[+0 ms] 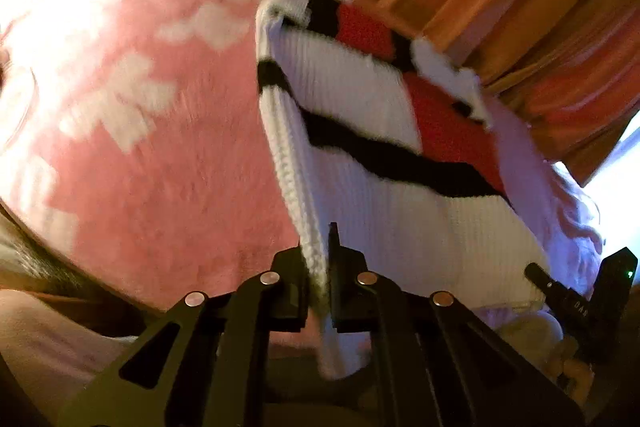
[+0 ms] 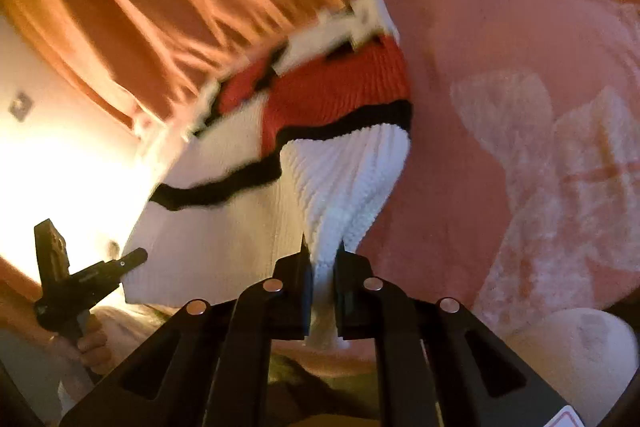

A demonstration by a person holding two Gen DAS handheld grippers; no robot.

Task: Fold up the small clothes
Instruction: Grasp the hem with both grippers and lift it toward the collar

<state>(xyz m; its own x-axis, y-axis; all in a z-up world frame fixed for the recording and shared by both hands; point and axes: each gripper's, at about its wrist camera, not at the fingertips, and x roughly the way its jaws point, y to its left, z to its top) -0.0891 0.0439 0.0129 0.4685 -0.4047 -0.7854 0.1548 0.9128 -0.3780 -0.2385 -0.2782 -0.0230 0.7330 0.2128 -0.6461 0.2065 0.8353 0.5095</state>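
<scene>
Both grippers tilt down toward the pink blanket (image 1: 168,195), each closed on a near corner of the knitted garment (image 1: 380,227). The left gripper (image 1: 318,267) pinches the white ribbed hem at the garment's left edge; the right gripper (image 2: 322,267) clamps a bunched white fold at its right edge. The garment, white with black stripes and red panels, stretches away from the jaws over the blanket toward the orange curtain (image 2: 160,27). A hand (image 2: 90,347) grips the left tool's handle. No writing is legible.
</scene>
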